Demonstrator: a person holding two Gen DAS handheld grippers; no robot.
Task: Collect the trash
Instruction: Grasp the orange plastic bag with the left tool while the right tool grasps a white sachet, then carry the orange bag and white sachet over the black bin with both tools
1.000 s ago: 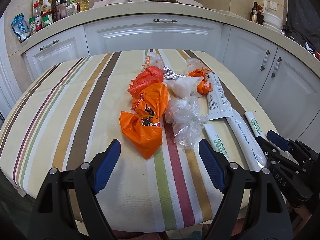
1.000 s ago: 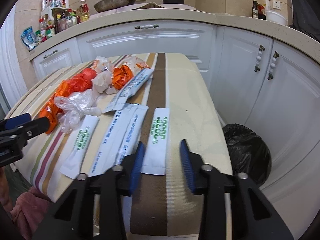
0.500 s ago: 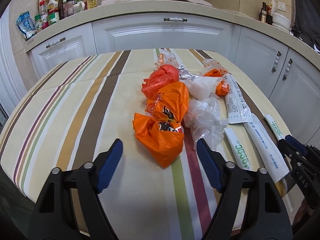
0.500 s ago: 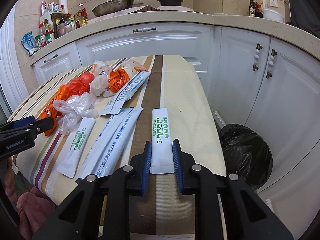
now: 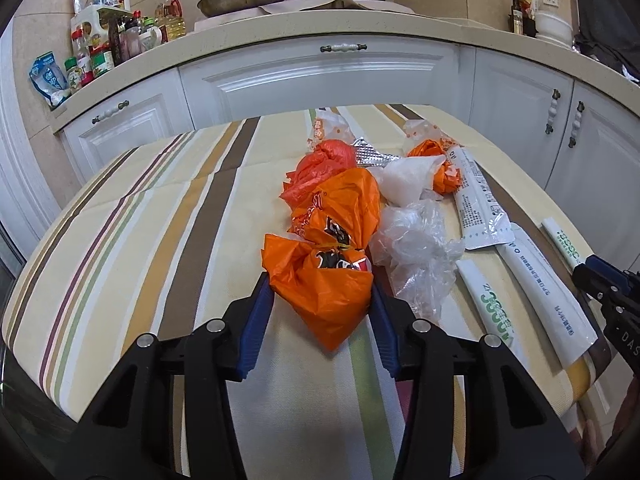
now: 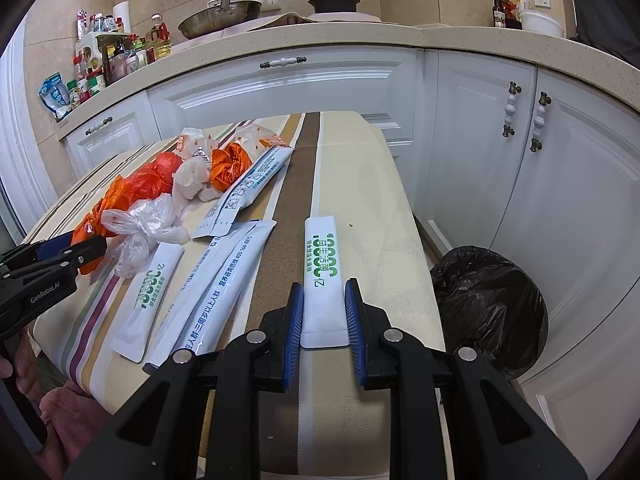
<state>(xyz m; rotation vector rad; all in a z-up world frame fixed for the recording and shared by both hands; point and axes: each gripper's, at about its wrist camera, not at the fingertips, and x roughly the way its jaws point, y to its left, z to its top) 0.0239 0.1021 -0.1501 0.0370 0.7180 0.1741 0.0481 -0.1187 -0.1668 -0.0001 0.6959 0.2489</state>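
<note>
A crumpled orange plastic bag [image 5: 320, 300] lies nearest on the striped table [image 5: 160, 240]. My left gripper [image 5: 320, 284] straddles it, its jaws closing with the blue pads touching the bag's two sides. In the right wrist view a white sachet with green print [image 6: 322, 256] lies near the table's right edge. My right gripper [image 6: 324, 286] is shut on the sachet's near end. The sachet still rests flat on the cloth. The left gripper [image 6: 60, 252] also shows at that view's left edge.
More trash lies mid-table: a second orange bag [image 5: 344, 208], a clear plastic bag [image 5: 416, 256], a white bag [image 5: 408, 178], and long white sachets [image 6: 224, 280]. A bin with a black liner [image 6: 488, 300] stands on the floor right of the table. White cabinets [image 6: 480, 140] wrap behind.
My left gripper moved forward over the table to the nearest orange bag, and its jaws narrowed around it. The right jaws closed onto the white sachet and then held.
</note>
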